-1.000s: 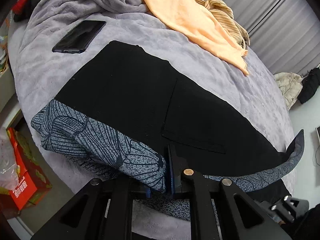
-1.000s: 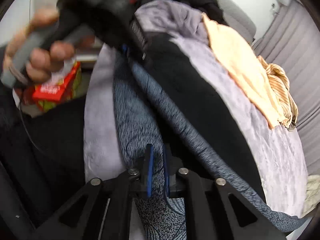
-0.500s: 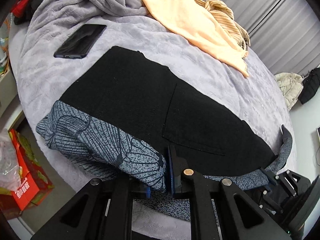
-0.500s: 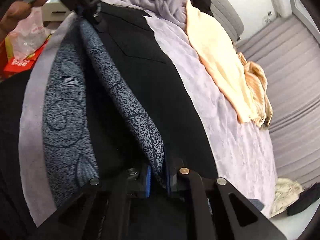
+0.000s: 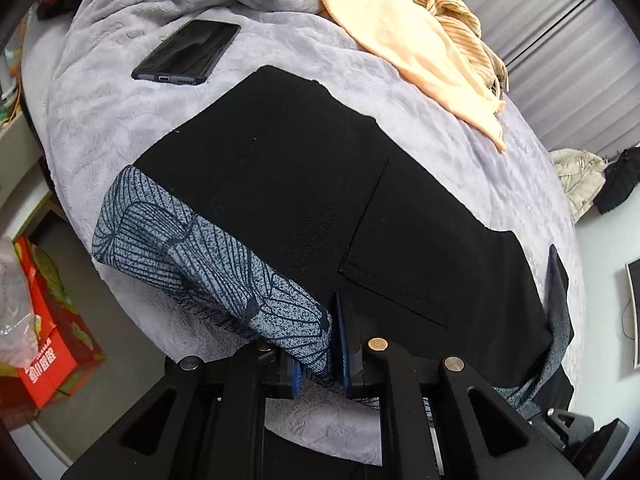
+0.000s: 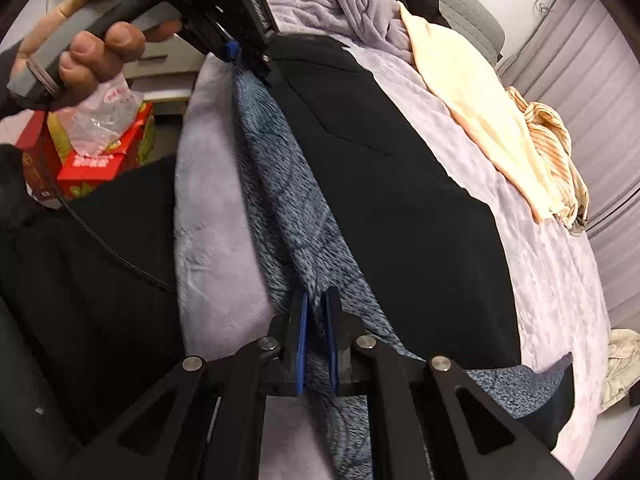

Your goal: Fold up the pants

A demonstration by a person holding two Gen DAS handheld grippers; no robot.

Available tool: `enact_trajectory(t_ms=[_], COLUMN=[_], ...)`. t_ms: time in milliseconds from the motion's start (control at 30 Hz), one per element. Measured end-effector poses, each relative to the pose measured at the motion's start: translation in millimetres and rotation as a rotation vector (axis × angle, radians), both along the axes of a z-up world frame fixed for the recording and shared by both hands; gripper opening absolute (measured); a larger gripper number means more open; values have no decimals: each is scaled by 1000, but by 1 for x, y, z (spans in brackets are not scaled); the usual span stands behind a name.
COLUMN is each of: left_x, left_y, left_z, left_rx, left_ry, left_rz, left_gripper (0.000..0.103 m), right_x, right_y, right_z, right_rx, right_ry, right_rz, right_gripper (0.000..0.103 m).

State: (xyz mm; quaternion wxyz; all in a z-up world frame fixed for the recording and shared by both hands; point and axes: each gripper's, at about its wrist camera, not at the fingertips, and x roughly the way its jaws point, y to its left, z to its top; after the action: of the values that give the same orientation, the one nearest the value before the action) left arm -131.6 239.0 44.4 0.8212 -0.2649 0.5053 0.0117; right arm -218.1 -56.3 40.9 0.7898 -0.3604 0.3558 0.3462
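Note:
The pants [image 5: 320, 200] are black with a blue-grey patterned lining and lie across the lilac blanket. My left gripper [image 5: 320, 344] is shut on the patterned near edge, which is folded up over the black cloth. My right gripper [image 6: 316, 340] is shut on the same patterned edge [image 6: 288, 216] further along. The left gripper also shows in the right wrist view [image 6: 244, 52], held by a hand at the far end of the edge.
A black phone [image 5: 188, 52] lies on the blanket [image 5: 100, 100] beyond the pants. A peach cloth [image 5: 400, 32] and a striped garment [image 5: 468, 20] lie further back. A red box [image 5: 44, 344] with a plastic bag stands on the floor to the left of the bed.
The patterned edge has been carried further over the black cloth. The right gripper swung back along the edge, and the hand-held left gripper is back in its view.

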Motion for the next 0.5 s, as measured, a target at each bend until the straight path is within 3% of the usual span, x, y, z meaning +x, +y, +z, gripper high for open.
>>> enact_trajectory(t_ms=[100,233,300,333,400,433,467,500], left_x=[2,6,5,3,-3,-7,-15,-24], left_y=[0,9,13,13,14,15,21,27], left_z=[0,-9,-9,-7,3,8,15,22], left_rx=[18,-43,-72,-64,40,103,165,199], left_ry=[-2,21,23,18,21,16,-6,-39], left_rz=[-9,6,-1,-12,0,25,69,118], left_gripper=[15,18,18,21,50,85,103,103], right_x=[-9,-1,-1,-1,-1,3,6,9], right_y=[2,-3,-4,-7,-13,-16,-19,-21], right_z=[-3,-1,6,12,22,26,30,33], right_rx=[8,86,132,173,241,265,288,305], right_ry=[-5,60,73,84,96,92,83,78], right_rz=[2,-58,-64,-63,-66,-76,-93,-98], right_gripper=[9,10,12,20,43,63,75,76])
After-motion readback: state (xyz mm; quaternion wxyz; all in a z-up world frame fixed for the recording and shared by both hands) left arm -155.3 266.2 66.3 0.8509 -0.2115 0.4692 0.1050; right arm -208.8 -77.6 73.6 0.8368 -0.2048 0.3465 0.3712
